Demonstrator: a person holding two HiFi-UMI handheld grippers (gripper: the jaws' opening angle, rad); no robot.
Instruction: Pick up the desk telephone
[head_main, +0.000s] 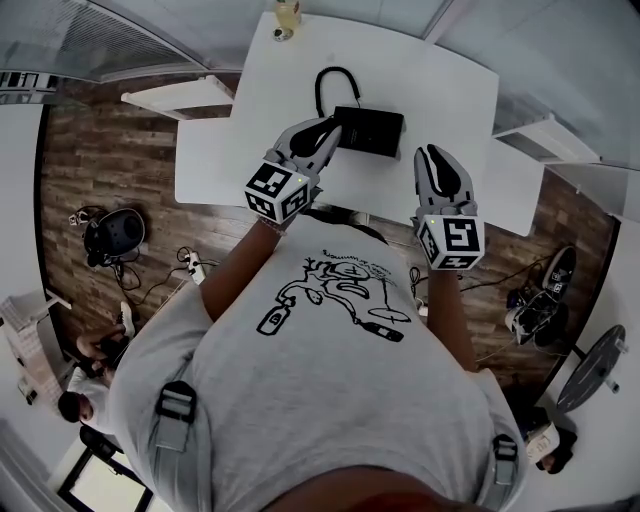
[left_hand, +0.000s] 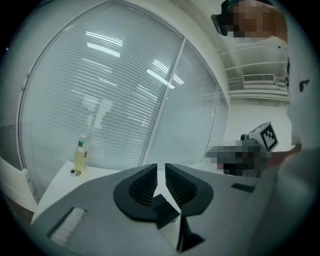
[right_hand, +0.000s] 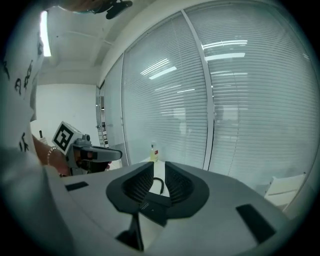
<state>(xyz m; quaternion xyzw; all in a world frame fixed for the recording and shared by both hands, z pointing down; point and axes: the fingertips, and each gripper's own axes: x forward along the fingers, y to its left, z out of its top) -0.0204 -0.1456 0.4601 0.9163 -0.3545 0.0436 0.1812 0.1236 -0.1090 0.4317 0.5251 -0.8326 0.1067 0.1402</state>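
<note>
The black desk telephone (head_main: 368, 130) sits at upper centre of the head view on the white table (head_main: 440, 90), cord looped behind it. The left gripper (head_main: 325, 128) hovers at its left edge, the right gripper (head_main: 432, 155) lower right of it. Both have their jaws only narrowly parted, gripping nothing

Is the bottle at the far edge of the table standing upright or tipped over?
Upright. In the left gripper view the bottle stands on the white table at its far corner, cap on top.
</note>
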